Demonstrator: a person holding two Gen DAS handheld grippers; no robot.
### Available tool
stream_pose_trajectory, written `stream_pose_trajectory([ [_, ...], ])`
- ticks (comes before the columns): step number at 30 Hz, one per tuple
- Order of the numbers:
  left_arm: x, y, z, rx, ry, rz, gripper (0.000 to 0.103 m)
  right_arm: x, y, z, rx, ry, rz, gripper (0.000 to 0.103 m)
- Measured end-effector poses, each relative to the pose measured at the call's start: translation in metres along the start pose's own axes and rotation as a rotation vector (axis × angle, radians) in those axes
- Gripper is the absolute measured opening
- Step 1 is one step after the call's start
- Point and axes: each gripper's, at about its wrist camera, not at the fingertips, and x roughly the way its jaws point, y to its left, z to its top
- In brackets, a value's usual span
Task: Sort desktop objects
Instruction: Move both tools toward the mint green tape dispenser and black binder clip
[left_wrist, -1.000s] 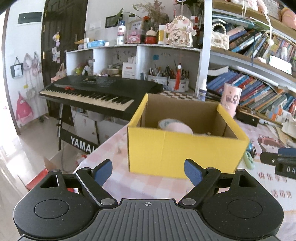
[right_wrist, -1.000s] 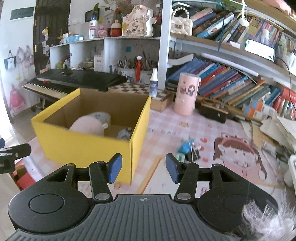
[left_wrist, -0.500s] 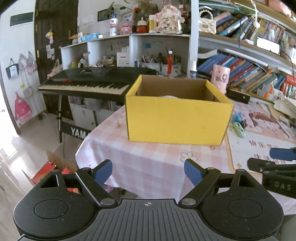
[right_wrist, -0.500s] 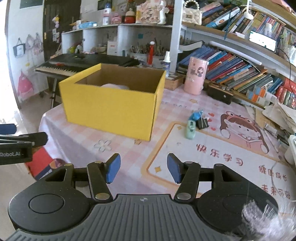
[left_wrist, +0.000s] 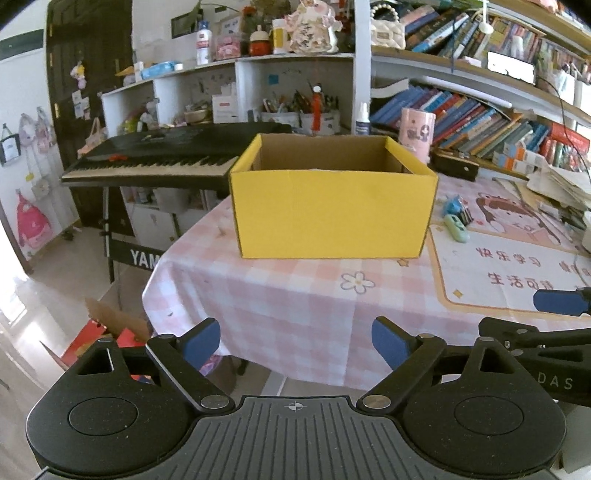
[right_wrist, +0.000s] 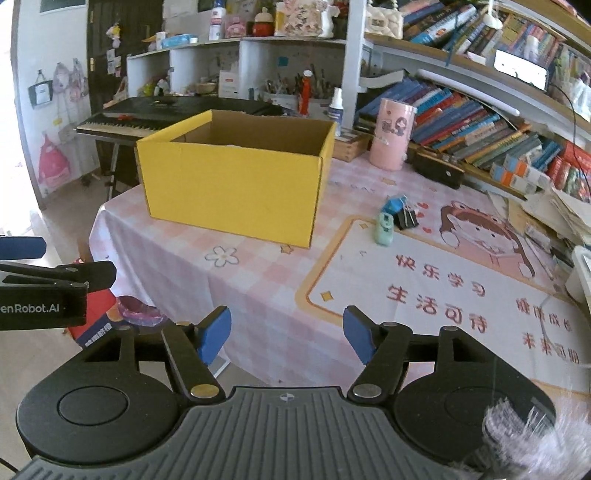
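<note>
- L gripper (left_wrist: 295, 339): jaws wide apart, just opened a bit more, nothing btwn pads; held off near table edge, aimed at box.
- R gripper (right_wrist: 287, 334): jaws abt half open, just been widening, nothing btwn pads; also off the near edge, over hanging cloth.
- Box (left_wrist: 332, 218): yellow outside, brown card inside, open top, sits on table (left_wrist: 295, 295) twd its left-rear part; contents not visible from this low angle.
- Green item (right_wrist: 384, 225): small, mint, lies flat on mat (right_wrist: 443, 288) just right of box.
- Clip (right_wrist: 406, 218): black binder clip, touching/just beside green item, w/ a small blue thing (right_wrist: 395, 204) behind it.
- Pink can (right_wrist: 392, 133): upright, behind box's right rear corner, near books (right_wrist: 480, 125).
- Keyboard (left_wrist: 159, 158): black, on stand, left of table behind box.
- Each gripper's tip shows at edge of other's view: R at right in left-wrist view, L at left in right-wrist view.
</note>
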Motion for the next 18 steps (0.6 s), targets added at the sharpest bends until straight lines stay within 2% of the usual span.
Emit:
stream_pose_trajectory([
  [8, 0.003, -0.013, -0.003, 0.042, 0.021, -0.055, 0.092, -0.007, -0.012, -0.012, 0.061, 0.028, -0.061, 0.067],
  [18, 0.013, -0.043, 0.001, 0.122, 0.025, -0.159, 0.092, -0.015, -0.035, -0.024, 0.13, 0.045, -0.145, 0.069],
])
